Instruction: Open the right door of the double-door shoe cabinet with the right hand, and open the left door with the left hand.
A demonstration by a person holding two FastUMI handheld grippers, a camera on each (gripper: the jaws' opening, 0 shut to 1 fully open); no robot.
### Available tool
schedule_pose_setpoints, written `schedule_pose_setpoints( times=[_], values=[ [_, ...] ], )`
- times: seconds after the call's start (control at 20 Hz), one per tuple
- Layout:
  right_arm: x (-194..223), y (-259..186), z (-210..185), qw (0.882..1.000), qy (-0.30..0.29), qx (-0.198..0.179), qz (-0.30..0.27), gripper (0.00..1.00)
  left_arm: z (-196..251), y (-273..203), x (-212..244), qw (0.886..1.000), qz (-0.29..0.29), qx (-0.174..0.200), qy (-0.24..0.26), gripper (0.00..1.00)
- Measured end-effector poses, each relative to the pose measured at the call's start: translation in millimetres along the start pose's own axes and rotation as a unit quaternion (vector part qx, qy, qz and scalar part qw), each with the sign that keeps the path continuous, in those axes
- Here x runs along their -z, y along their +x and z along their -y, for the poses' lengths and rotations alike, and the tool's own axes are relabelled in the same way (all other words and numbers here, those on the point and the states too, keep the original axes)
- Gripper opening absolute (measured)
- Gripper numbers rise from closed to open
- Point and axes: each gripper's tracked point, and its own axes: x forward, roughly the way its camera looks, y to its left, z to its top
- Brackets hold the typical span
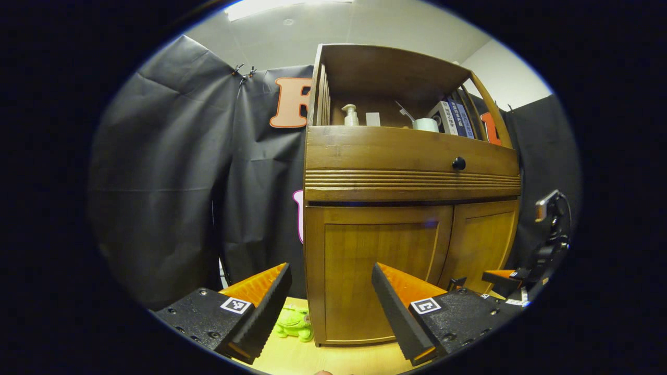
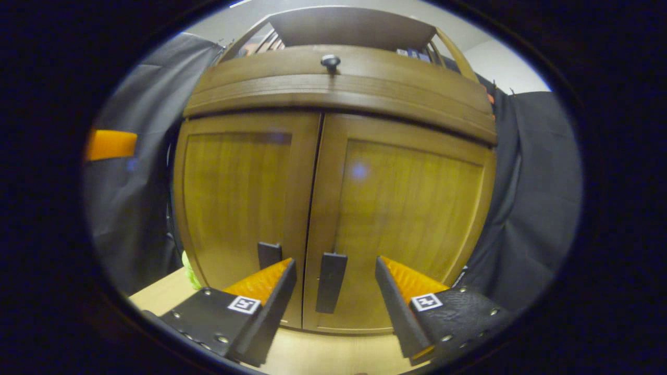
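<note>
Right now both doors are closed. Right gripper (image 2: 333, 291) hangs with fingers spread wide, straddling the right door handle (image 2: 331, 282) without touching it; the left door handle (image 2: 269, 254) sits just beside. Left gripper (image 1: 331, 299), fingers also spread, faces the shoe cabinet (image 1: 411, 156) near its left corner, over the left door (image 1: 378, 271).

L gripper (image 1: 331, 291) is held level, jaws spread wide, nothing gripped. R gripper (image 2: 336, 286) is likewise held level, jaws wide apart, nothing clamped between fingers.
</note>
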Motion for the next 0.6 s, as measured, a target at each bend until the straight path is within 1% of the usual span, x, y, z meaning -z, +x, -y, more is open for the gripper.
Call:
schedule_pose_setpoints(
  times=[0.1,0.15,0.2,0.25,0.3,0.35,0.4,0.45,0.5,0.55,0.6],
  values=[
    [14,17,-1,1.0,0.009,-0.002,-0.019,0.72,-5,1,-1,1.0,0.0,-0.01,-0.001,0.92],
    [21,25,-1,0.999,0.017,-0.005,-0.028,0.7,-8,0,-2,1.0,0.0,-0.014,-0.002,0.95],
    [27,31,0,0.999,0.022,-0.006,-0.038,0.67,-10,-2,-3,1.0,0.0,-0.019,-0.001,0.95],
    [31,34,-3,0.999,0.026,-0.011,-0.046,0.67,-14,-3,-3,1.0,-0.001,-0.026,0.002,0.92],
    [33,37,1,0.998,0.027,0.0,-0.048,0.65,-19,-6,-4,0.999,-0.001,-0.032,0.005,0.95],
    [32,41,1,0.998,0.03,-0.002,-0.049,0.54,-23,-8,-5,0.999,-0.001,-0.04,0.008,0.92],
    [35,43,-2,0.998,0.031,-0.001,-0.054,0.43,-28,-10,-7,0.999,0.0,-0.047,0.01,0.92],
    [37,35,-1,0.998,0.03,0.005,-0.063,0.42,-32,-12,-8,0.998,0.001,-0.054,0.011,0.92],
    [37,49,0,0.997,0.051,0.013,-0.056,0.37,-35,-15,-9,0.998,0.001,-0.059,0.01,0.92],
    [36,42,0,0.996,0.059,0.016,-0.063,0.32,-38,-17,-9,0.998,0.002,-0.062,0.008,0.92],
    [41,48,1,0.996,0.063,0.016,-0.061,0.32,-40,-19,-9,0.998,0.001,-0.065,0.006,0.92]
  ],
)
